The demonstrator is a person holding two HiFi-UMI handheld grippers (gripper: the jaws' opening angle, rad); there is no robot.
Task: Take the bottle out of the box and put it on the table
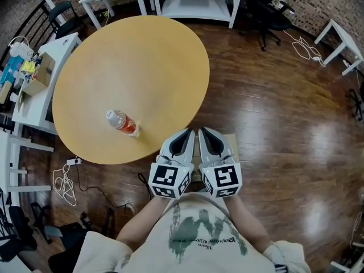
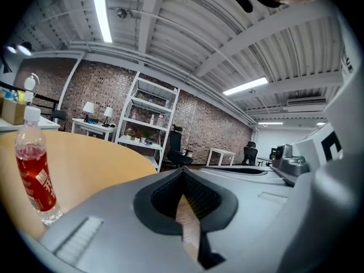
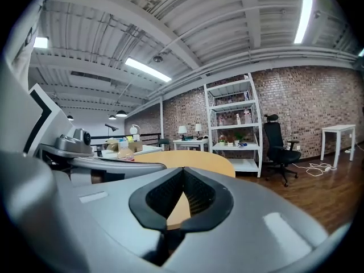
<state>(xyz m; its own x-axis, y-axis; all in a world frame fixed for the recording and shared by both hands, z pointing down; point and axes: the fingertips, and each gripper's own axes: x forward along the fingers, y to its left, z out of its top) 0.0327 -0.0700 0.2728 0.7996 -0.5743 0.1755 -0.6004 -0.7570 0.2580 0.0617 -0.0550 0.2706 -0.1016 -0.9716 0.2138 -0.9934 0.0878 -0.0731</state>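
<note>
In the head view, your left gripper [image 1: 189,133] and right gripper [image 1: 203,132] sit side by side at lower centre. Both are smooth grey shells with black ribbed pads, and each is backed by a cube of black-and-white squares. They lie just off the near edge of the round table [image 1: 159,56], which has a smooth, matte tan top. The bottle [image 1: 122,123] stands upright on that top at centre left of the frame, apart from both grippers. It is clear plastic with a white cap and red drink inside. Around the table runs a dark, glossy plank floor [image 1: 273,112] (it mirrors the ceiling lights). A white shelf [image 1: 196,4] sits at the top edge, a white desk [image 1: 34,101] at the left, and a black chair [image 1: 267,10] at upper right. Loose white cables [image 1: 65,183] lie on the floor at lower left.

In the left gripper view, your left jaws are pressed together, pad tips meeting, with nothing gripped. The bottle [image 2: 34,164] stands at the left edge of the frame, a red label round its middle and its base on the tan tabletop. Behind it are a rough brick wall [image 2: 114,95] and a ribbed metal ceiling [image 2: 187,33] with strip lights.

In the right gripper view, your right jaws are likewise closed on nothing. The table's curved edge shows just above them at centre (the tan top also peeks through the notch below the tips). Brick wall, shelf and chair fill the right half of the frame.
</note>
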